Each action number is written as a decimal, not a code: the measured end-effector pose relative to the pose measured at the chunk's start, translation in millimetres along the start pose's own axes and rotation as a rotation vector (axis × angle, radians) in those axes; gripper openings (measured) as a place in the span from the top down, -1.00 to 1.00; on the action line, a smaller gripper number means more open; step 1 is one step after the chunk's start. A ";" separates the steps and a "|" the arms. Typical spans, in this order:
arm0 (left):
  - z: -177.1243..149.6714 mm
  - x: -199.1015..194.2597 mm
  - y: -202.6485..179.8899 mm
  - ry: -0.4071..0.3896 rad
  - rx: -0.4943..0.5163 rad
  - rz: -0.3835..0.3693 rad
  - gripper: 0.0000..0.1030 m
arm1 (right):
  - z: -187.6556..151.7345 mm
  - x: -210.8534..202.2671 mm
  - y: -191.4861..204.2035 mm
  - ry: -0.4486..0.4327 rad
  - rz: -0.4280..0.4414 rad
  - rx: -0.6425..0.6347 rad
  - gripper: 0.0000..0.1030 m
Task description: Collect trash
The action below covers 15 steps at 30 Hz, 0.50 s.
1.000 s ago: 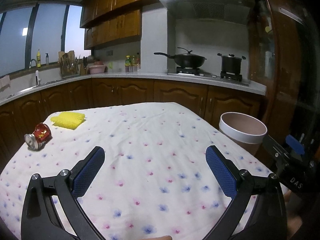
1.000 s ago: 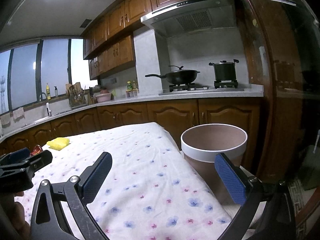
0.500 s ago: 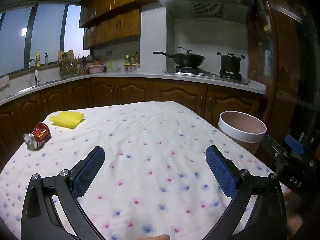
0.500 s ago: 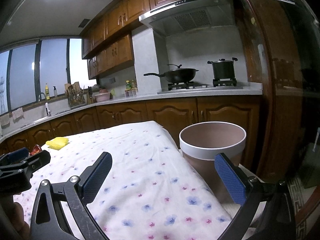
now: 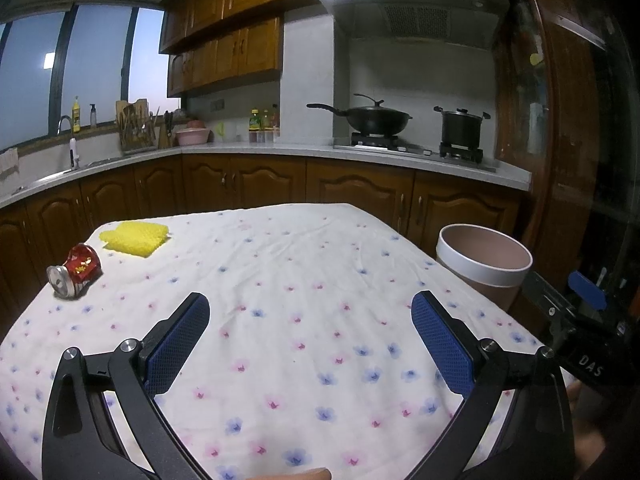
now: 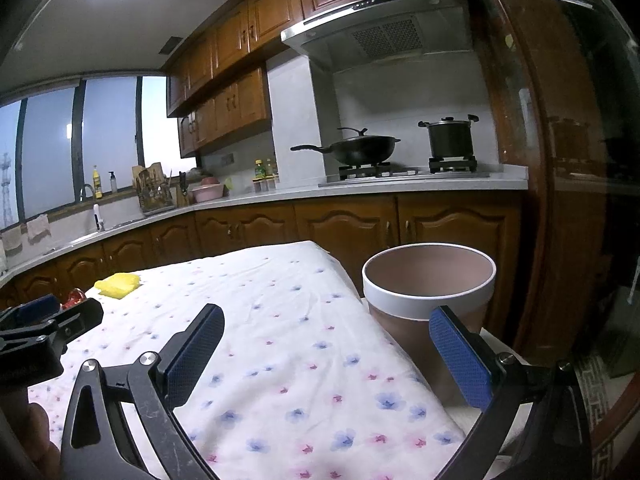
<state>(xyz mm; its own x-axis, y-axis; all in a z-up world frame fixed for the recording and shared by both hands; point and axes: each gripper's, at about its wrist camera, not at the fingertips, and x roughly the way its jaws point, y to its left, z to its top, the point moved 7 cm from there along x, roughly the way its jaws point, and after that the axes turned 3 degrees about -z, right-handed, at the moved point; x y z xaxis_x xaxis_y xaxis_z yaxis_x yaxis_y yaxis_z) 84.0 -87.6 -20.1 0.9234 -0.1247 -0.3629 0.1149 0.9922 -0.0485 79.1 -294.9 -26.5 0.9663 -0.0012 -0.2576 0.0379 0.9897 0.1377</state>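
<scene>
On the far left of the surface (image 5: 320, 320) we see the can (image 5: 74, 271) on its side beside a yellow sponge (image 5: 134, 237), both outside the bin (image 5: 484, 264). Left gripper (image 5: 310, 334) and right gripper (image 6: 326, 348) gape wide, empty. Bin contents hidden; these two remain out.

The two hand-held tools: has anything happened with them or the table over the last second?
Hardly anything. Both views drifted slightly, so the tools shifted a touch, but nothing was picked up or let go. The left tool and right tool stay open and empty above the tablecloth. The crushed red can, yellow sponge and bin lie where they were.
</scene>
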 end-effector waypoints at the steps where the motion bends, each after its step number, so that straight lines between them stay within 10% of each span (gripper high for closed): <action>1: -0.1 0.1 0.5 0.001 -0.003 -0.003 -1.00 | 0.0 -0.1 0.1 0.000 0.001 0.000 -1.00; 15: -0.5 -0.2 -0.3 0.002 0.003 -0.001 -1.00 | 0.0 0.6 1.8 0.005 0.008 -0.002 -1.00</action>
<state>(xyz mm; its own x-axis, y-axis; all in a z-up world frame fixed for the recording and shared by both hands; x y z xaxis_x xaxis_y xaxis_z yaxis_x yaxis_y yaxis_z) 83.6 -87.9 -20.6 0.9225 -0.1254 -0.3650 0.1166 0.9921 -0.0463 79.7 -293.1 -26.4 0.9653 0.0074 -0.2610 0.0297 0.9900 0.1377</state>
